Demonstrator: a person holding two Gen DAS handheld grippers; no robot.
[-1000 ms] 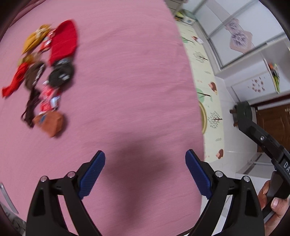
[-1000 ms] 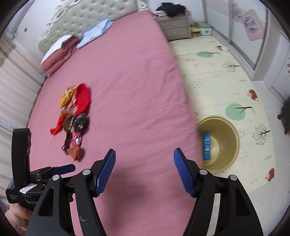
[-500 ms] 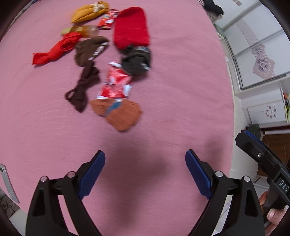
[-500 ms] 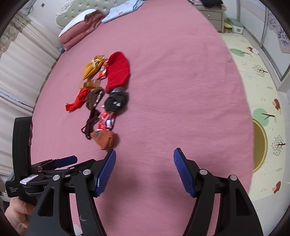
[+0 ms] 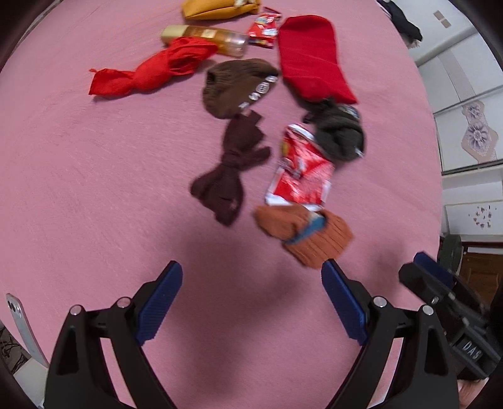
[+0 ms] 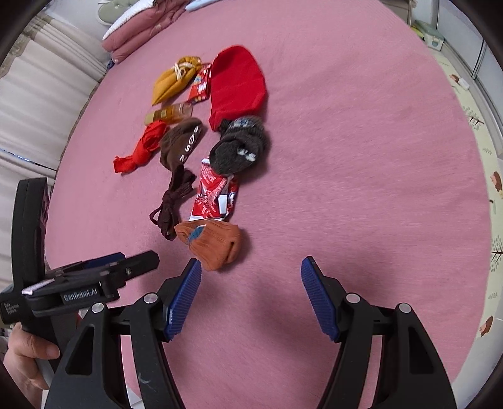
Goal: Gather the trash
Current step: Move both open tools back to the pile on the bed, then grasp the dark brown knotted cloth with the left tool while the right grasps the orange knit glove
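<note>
Clutter on the bedspread (image 5: 94, 176) looms closer than before; each hand-held gripper gapes, holding nothing.

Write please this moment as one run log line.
left gripper: jaws open, empty | right gripper: jaws open, empty | nearest: orange sock | trash: red wrapper on pink bedspread, untouched

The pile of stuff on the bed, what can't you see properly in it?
- Orange sock: left wrist view, motion blur smears it; its blue patch is unreadable.
- Yellow pouch: left wrist view, cut off by the top edge.
- Small red wrapper: right wrist view, print too small to read.
- Big red wrapper: right wrist view, lower end tucked under the orange sock.
</note>
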